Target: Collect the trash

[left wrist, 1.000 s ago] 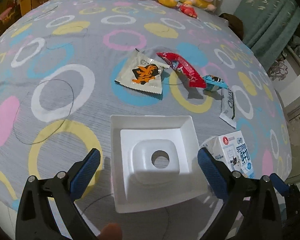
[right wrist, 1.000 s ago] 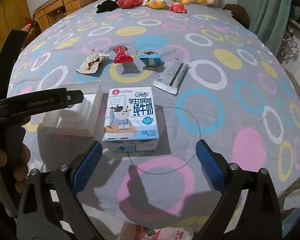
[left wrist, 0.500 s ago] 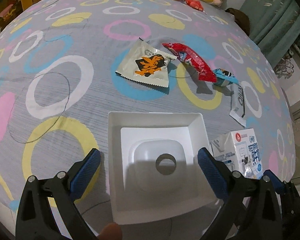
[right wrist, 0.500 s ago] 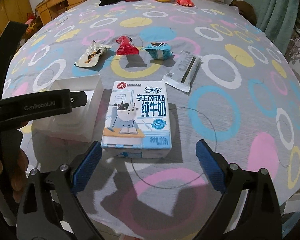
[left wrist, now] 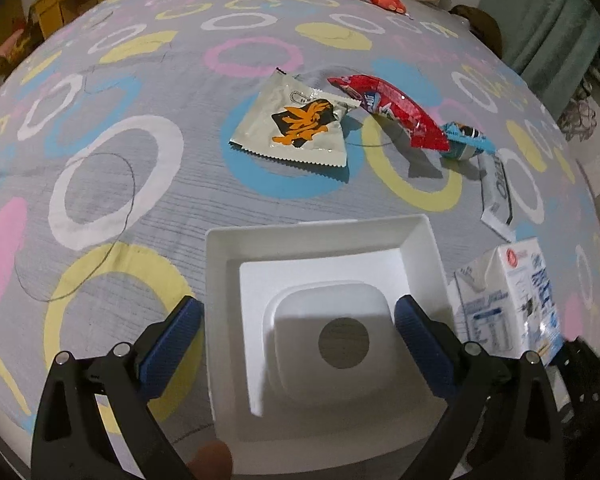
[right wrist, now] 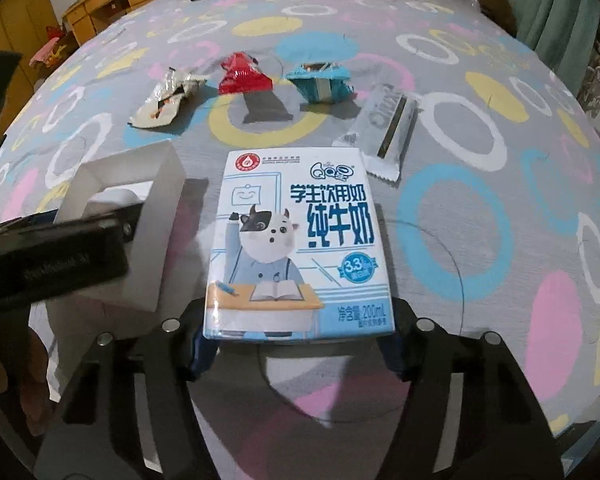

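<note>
While closing on milk carton (right wrist: 298,244), right gripper (right wrist: 296,350) narrowed, blue pads at carton's near edge, firm hold not certain. Best practice: squeeze square across both sides, lift level, tip into white bin (left wrist: 324,264) just left. Left gripper (left wrist: 296,332) spread wide, straddling bin, holding nothing. Versus half second ago: carton looms larger, jaws drawn inward. Wrappers beyond on bedspread (right wrist: 480,248), untouched.

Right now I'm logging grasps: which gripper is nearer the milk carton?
Right. The right gripper has the milk carton between its fingers; the left gripper straddles the white bin beside it.
</note>
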{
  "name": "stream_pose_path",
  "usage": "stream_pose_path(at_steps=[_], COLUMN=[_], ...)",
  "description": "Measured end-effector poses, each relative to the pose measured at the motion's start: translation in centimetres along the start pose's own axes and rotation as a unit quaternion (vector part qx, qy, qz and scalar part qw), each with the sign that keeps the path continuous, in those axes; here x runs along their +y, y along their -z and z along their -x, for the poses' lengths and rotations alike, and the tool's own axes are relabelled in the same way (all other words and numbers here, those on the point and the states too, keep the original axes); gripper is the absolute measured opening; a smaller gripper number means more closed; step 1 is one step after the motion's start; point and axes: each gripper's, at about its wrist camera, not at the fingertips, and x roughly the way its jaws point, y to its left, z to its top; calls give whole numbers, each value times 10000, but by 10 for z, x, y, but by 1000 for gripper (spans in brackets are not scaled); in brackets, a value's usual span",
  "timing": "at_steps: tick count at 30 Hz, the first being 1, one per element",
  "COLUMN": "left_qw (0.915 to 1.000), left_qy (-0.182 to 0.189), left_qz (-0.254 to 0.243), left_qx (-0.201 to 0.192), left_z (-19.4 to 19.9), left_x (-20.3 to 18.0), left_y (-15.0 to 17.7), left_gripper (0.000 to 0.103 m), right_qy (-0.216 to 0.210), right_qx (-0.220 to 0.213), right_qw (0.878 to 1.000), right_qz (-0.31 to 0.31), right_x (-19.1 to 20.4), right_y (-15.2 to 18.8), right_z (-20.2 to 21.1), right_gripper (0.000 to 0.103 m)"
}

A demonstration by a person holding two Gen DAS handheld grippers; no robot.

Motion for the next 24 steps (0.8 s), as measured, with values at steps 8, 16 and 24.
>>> stream_pose_path(at_steps=[8, 16, 24], left_qw=[9997, 9989, 9986], left_qy=[149, 394, 449], left_qz=[190, 233, -24], left_qx=[-14, -54, -292], left_z=[7, 20, 41], left_x=[13, 15, 5], left_y=[-3, -7, -4], left_gripper=[76, 76, 76], right_qy=[154, 161, 199], right_qx=[-25, -138, -266], right_qw=[9999, 9998, 9994], right_qz=[-22, -51, -100], right_x=[3, 10, 10], right_y=[3, 1, 4], right_z=[3, 23, 47], right_gripper=[62, 62, 62])
